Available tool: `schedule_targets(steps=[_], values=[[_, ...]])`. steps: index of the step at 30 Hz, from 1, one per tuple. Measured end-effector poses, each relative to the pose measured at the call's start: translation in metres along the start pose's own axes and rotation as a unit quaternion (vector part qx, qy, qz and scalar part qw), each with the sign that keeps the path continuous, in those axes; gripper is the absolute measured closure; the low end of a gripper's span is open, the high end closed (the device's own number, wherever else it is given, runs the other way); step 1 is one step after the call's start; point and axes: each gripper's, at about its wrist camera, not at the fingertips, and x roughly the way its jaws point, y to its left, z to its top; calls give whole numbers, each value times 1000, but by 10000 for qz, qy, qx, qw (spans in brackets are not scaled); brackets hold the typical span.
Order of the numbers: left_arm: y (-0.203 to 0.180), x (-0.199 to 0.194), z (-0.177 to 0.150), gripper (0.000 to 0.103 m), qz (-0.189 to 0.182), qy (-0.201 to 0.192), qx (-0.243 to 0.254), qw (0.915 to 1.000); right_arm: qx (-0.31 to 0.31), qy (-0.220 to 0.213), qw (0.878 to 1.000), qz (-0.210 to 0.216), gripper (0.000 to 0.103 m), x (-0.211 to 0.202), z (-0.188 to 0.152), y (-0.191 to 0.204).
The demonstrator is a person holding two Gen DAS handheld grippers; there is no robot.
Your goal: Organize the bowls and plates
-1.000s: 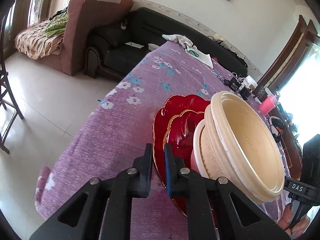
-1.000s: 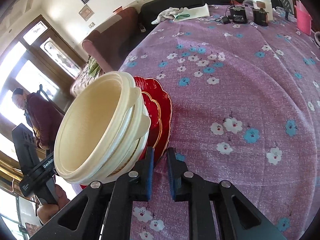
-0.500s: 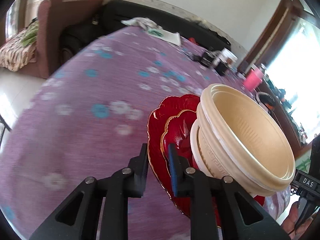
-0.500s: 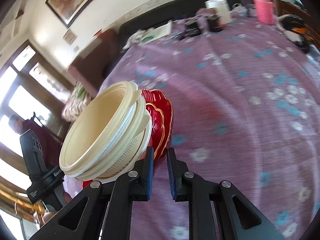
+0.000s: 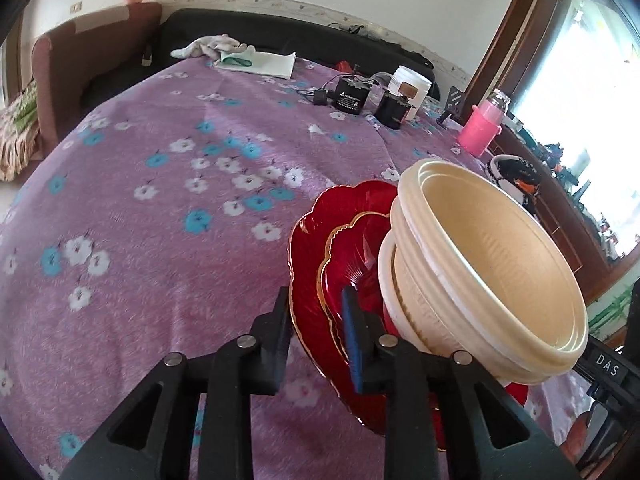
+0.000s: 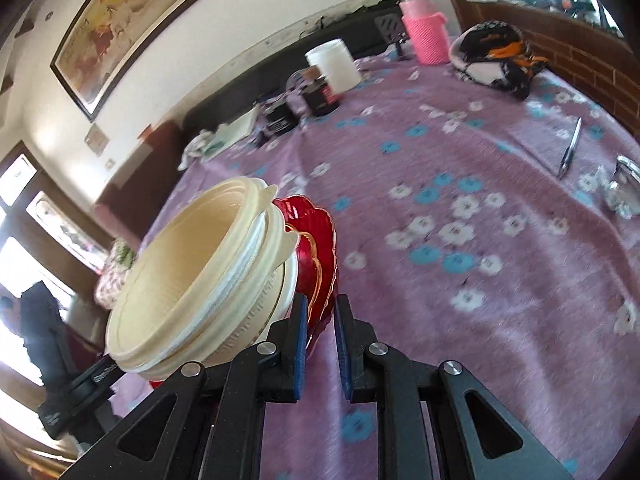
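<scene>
A stack of crockery is seen held tilted above the purple flowered tablecloth (image 5: 168, 240). Two red plates are counted: a large scalloped red plate (image 5: 308, 240) with a thin gold edge, and a smaller red plate (image 5: 352, 256), also gold-rimmed, nested on its face. On the smaller plate, cream bowls (image 5: 492, 264) are stacked one inside another; at least three rims can be made out, though the exact count cannot be told. The top bowl is ribbed inside and nothing is seen in it.

The left gripper (image 5: 320, 336) is placed across the edge of the plates, its jaws opening; the rim of the large plate lies between them, with a visible gap on the outer side. The right gripper (image 6: 322, 344) is brought nearly together on the opposite edge of the red plates (image 6: 320, 248), beside the bowls (image 6: 192, 280), and the plate rim appears pinched between its blue pads.

Beyond the stack, at the far side of the cloth, one white jar (image 5: 412, 88), two black devices (image 5: 352, 96) and one pink bottle (image 5: 480, 128) are noted. To the right of the stack, one pen (image 6: 570, 152) is seen lying on the cloth.
</scene>
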Motion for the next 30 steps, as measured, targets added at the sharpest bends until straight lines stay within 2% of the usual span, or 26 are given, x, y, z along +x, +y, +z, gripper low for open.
schedule_targets(steps=[4, 8, 13, 15, 16, 19, 21, 23, 25, 27, 30], values=[[-5, 6, -3, 78, 14, -82, 45, 10000, 22, -3, 10000, -59, 88, 8, 3, -7], [-7, 6, -6, 72, -48, -225, 90, 9997, 74, -17, 10000, 15, 88, 11, 1, -14], [-5, 6, -7, 64, -164, -209, 53, 9996, -44, -226, 9997, 85, 88, 2, -2, -13], [-6, 0, -9, 52, -134, -313, 98, 9994, -94, -352, 9993, 89, 86, -5, -5, -11], [-7, -4, -11, 49, -81, -396, 135, 9991, -116, -406, 9991, 70, 85, -8, -7, -11], [-5, -18, -18, 28, -35, -613, 143, 9980, -151, -572, 9982, -60, 75, -17, -16, -14], [-3, -32, -27, 13, -23, -868, 131, 9961, -171, -677, 9975, -135, 65, -21, -27, -17], [-4, -45, -36, 8, 157, -1085, 173, 9938, -189, -711, 9971, -173, 64, -26, -35, -20], [-5, -56, -47, 6, 249, -1215, 263, 9919, -298, -972, 9948, -105, 55, -37, -40, -19], [-8, -63, -53, 3, 260, -1337, 397, 9899, -427, -1216, 9914, -237, 36, -43, -44, -14], [-15, -68, -57, 0, 259, -1470, 643, 9867, -751, -1547, 9839, -480, 23, -49, -48, 0]])
